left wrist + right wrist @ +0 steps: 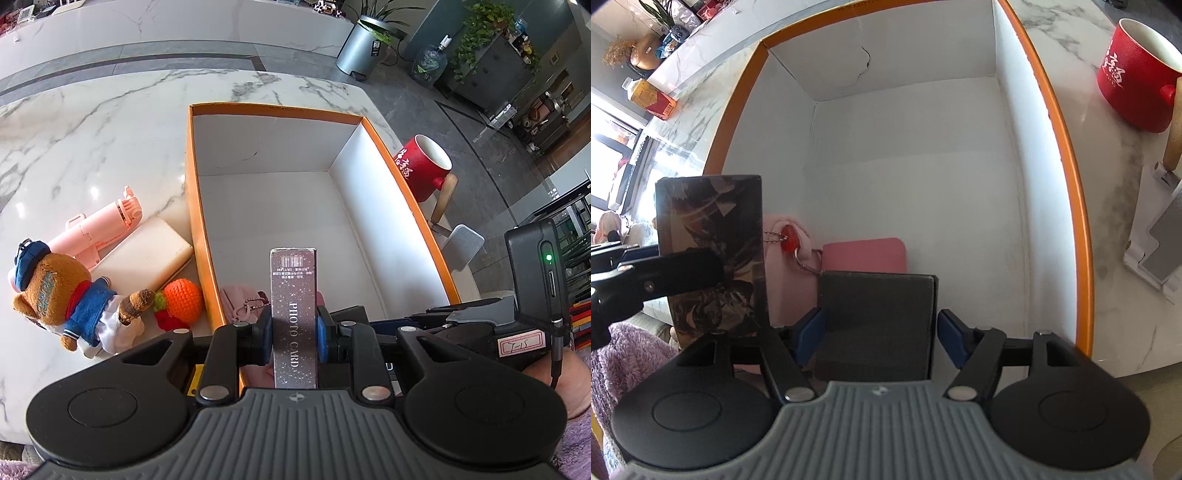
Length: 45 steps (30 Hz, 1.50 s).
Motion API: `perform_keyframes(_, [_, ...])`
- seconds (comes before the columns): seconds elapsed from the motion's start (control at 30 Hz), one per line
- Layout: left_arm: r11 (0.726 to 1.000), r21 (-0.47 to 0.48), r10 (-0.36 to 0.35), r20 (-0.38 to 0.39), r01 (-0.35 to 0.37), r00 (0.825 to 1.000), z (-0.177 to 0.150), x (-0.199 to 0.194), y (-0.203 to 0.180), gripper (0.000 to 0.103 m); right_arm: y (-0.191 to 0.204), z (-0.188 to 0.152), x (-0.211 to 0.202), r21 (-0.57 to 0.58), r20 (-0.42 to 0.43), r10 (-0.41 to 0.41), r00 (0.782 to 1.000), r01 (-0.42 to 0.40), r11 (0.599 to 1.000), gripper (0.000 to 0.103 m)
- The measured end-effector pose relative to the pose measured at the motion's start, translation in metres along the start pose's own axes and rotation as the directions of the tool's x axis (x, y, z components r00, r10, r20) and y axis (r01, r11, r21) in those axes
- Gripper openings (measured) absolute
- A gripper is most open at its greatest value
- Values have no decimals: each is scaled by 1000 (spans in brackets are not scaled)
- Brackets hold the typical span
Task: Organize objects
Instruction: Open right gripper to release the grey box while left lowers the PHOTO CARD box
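Step in hand, as judged: stowing items in orange box (1067, 155). Lift right tongs (877, 338) straight up, clear of dark box (875, 317); lower card box (293, 314) upright just left of it.
Left tongs (293, 338): clamped on card box, over box's near end.
Right tongs: spread wide, pads off dark box between them, inside orange box.

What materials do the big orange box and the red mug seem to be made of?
Orange box: probably cardboard, matte white inside, with thin folded walls and a crease crack on the far wall. Red mug: likely ceramic, with a slightly speckled red outside, white inside and a thick rim.
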State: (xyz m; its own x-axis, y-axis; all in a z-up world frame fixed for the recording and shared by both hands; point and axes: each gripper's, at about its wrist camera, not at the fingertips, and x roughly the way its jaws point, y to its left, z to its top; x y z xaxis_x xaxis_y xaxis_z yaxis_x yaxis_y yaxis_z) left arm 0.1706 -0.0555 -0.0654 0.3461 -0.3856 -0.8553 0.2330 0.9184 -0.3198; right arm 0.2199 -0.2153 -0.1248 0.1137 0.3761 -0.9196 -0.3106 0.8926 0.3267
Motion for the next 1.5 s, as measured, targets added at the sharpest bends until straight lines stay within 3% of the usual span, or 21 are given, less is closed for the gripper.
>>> perform_keyframes(0.07, [1000,0,-2,2,2,1000,-1,-1,0,26,-8,1,0,54,8,51,999,-52,997,45])
perform_keyframes(0.13, [1000,1,-2,1,2,1000,-1,-1,0,26,-13,3,-1,93,21,92,996,-93,991,33])
perform_keyframes(0.43, [1000,2,-5,6,5,1000,-2,-1,-1,26,-20,5,9,176,25,153,988,-155,972,32])
perform_keyframes(0.53, [997,-24,-72,28,72,997,-1,-4,-1,26,-20,1,5,197,30,139,990,-142,970,31])
perform_keyframes(0.67, [971,-130,-204,3,203,979,-1,9,3,26,-24,-2,-1,232,52,152,987,-160,959,25])
perform_keyframes(0.77, [961,-163,-229,-29,222,973,-8,21,5,26,-31,-4,-14,245,75,143,987,-157,957,15])
perform_keyframes(0.9, [943,-226,-263,-64,242,963,-13,38,12,26,-33,-3,-28,215,97,131,987,-150,965,15])
perform_keyframes(1.1, [915,-293,-307,-57,278,950,-15,53,16,26,-27,-3,-28,186,87,92,992,-107,977,15])
perform_keyframes(1.17, [920,-287,-295,-58,267,954,-15,55,14,26,-27,-2,-29,176,92,76,993,-91,980,15])
perform_keyframes(1.27, [952,-231,-227,-87,202,970,-11,53,4,29,-29,-4,-29,171,88,75,993,-89,981,15])
perform_keyframes(1.43, [993,-77,-102,-112,94,989,-7,43,-18,35,-28,-6,-24,179,75,94,993,-106,978,17])
perform_keyframes(1.5, [998,-27,-50,-110,47,993,-6,37,-24,45,-27,-8,-21,184,77,95,992,-108,977,17])
